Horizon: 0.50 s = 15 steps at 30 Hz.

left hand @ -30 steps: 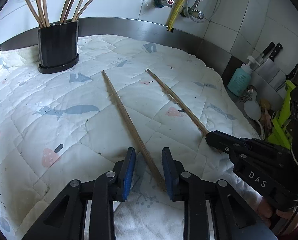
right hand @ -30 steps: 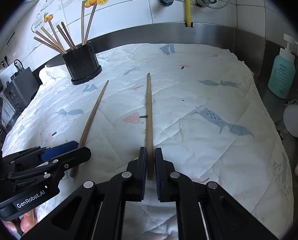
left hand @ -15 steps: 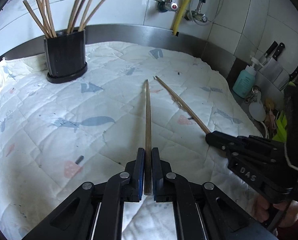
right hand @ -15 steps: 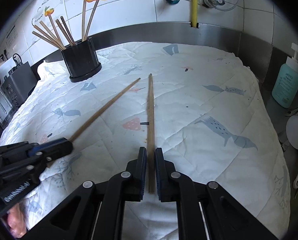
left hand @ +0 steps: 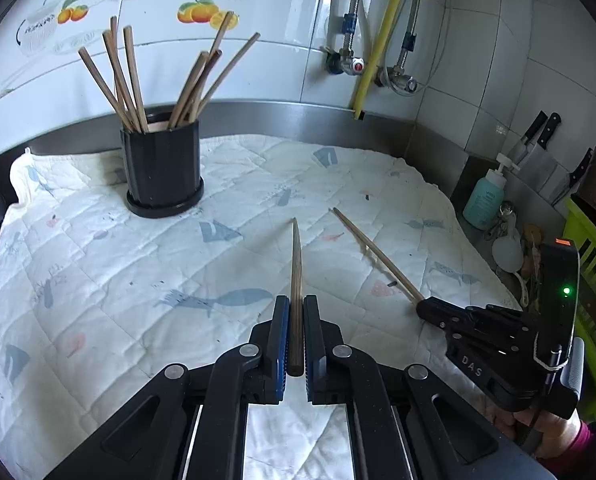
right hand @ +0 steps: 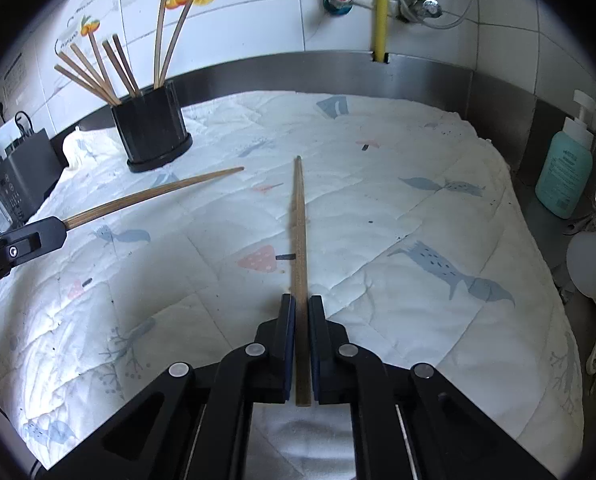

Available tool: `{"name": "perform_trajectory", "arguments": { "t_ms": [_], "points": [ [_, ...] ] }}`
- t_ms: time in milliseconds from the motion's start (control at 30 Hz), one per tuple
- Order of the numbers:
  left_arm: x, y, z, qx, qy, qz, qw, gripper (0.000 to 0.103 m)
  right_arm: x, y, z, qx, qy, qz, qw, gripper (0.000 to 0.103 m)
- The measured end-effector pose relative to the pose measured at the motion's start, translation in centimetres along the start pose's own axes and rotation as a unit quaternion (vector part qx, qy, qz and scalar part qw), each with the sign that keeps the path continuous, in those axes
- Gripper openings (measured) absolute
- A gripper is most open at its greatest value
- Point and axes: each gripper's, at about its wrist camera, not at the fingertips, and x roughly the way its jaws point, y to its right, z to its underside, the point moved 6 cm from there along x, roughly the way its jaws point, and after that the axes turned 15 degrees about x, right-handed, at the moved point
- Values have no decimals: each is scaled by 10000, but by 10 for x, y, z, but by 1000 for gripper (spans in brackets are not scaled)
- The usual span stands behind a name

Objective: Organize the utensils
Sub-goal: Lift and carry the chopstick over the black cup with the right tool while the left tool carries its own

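Observation:
My left gripper is shut on a wooden chopstick that points forward, lifted above the quilted cloth. My right gripper is shut on a second chopstick, also pointing forward. In the left wrist view the right gripper shows at the right with its chopstick. In the right wrist view the left gripper shows at the left edge with its chopstick. A black holder with several chopsticks stands at the back left, also in the right wrist view.
A steel backsplash and tiled wall with pipes and a yellow hose run behind the cloth. A teal soap bottle, knives and a green rack stand to the right. A dark appliance sits at the left.
My left gripper closed on its chopstick and lifted it off the cloth, tilting up toward the holder. My right gripper stayed shut on its chopstick and rose a little.

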Motion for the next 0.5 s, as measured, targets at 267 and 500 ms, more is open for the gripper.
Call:
{"name": "perform_trajectory", "arguments": {
  "t_ms": [267,500],
  "points": [
    [-29,-22,-16,109,205,-81,9997,6,-34,-19,-18,-339,497,-35,9982,9],
    [-56,-47,-32,152,391,-143,9990,6,-57,-41,-44,-614,711,-253,9953,9]
  ]
}}
